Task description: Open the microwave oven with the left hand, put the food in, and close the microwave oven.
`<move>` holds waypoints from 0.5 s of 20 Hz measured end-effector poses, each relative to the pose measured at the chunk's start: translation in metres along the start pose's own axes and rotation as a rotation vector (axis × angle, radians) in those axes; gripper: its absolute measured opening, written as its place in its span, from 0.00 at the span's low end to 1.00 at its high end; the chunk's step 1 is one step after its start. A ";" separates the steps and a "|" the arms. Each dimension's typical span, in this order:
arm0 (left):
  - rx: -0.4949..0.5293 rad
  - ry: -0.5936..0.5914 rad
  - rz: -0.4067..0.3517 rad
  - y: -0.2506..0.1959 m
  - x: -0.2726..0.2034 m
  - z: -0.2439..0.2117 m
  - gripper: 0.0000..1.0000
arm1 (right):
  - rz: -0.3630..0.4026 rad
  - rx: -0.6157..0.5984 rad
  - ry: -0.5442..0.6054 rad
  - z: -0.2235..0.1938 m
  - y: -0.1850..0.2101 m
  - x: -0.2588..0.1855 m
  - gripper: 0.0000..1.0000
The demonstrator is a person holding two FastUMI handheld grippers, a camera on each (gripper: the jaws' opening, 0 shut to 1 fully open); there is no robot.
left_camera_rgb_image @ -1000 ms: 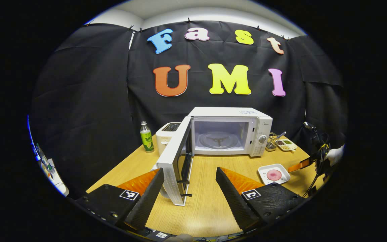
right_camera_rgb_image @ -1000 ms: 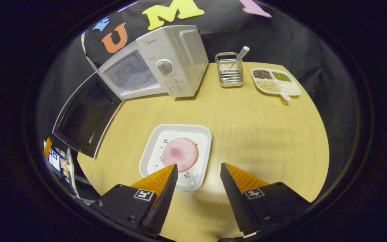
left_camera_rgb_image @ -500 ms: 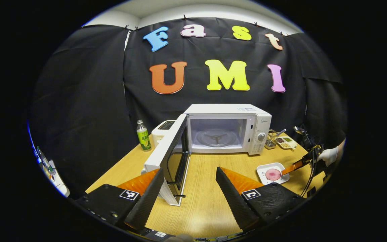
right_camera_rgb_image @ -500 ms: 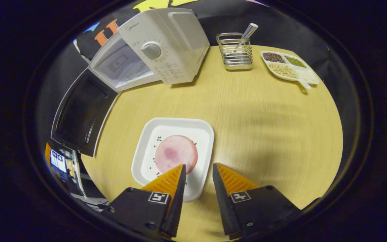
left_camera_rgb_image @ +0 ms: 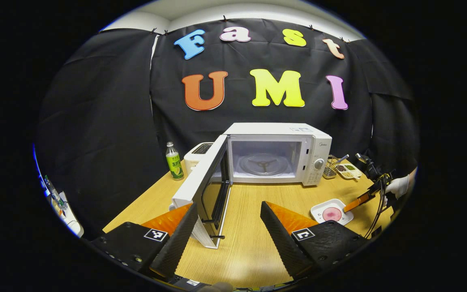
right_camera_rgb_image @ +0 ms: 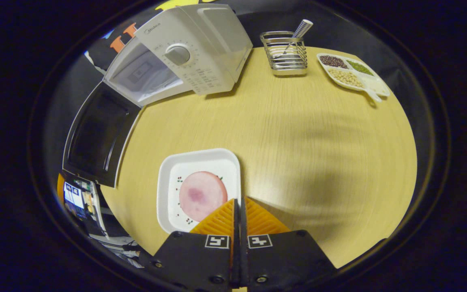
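Microwave [left_camera_rgb_image: 276, 154] at the back of the wooden table [left_camera_rgb_image: 249, 243], door [left_camera_rgb_image: 207, 190] swung wide toward the camera in the left gripper view; cavity bare, glass turntable [left_camera_rgb_image: 262, 165] visible inside. Left gripper [left_camera_rgb_image: 228, 211] low over the table just in front of the door, fingers well apart, nothing between them; the door's free edge stands beside its left finger.

Food: a pink round slice [right_camera_rgb_image: 199, 195] on a white square plate [right_camera_rgb_image: 168, 178], out on the table in front of the microwave's control panel, well apart from the open cavity. Right gripper [right_camera_rgb_image: 239, 207] fingers drawn together at the plate's near right rim (the rim seems pinched between them, but the contact itself is hidden behind the fingers). In the left gripper view the same gripper reaches the plate from the right, a white-gloved hand [left_camera_rgb_image: 399, 186] behind it with cables trailing.

Around: green-labelled bottle [left_camera_rgb_image: 174, 161] and white toaster [left_camera_rgb_image: 198, 153] left of the microwave; wire utensil rack [right_camera_rgb_image: 285, 52] and a divided dish of beans [right_camera_rgb_image: 353, 75] to its right, at the far table edge.
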State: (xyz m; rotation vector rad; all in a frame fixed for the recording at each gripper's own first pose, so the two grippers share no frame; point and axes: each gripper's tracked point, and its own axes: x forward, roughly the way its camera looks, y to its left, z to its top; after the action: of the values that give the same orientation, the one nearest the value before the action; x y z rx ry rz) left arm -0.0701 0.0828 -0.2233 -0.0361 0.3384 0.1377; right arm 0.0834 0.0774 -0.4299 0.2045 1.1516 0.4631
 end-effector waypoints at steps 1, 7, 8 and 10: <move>-0.001 0.001 -0.002 0.000 0.000 -0.001 0.95 | -0.006 -0.001 -0.018 0.003 0.000 -0.003 0.04; -0.009 -0.005 -0.005 0.004 -0.003 -0.001 0.95 | 0.044 0.062 -0.060 0.013 0.024 -0.019 0.04; -0.011 -0.010 -0.006 0.005 -0.004 0.000 0.95 | 0.052 0.073 -0.065 0.014 0.028 -0.020 0.04; -0.010 -0.011 -0.006 0.006 -0.006 0.000 0.95 | 0.058 0.095 -0.073 0.014 0.031 -0.022 0.03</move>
State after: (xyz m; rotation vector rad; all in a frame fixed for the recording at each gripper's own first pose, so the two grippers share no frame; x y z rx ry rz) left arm -0.0765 0.0879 -0.2215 -0.0459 0.3267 0.1331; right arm 0.0818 0.0957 -0.3940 0.3362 1.0991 0.4489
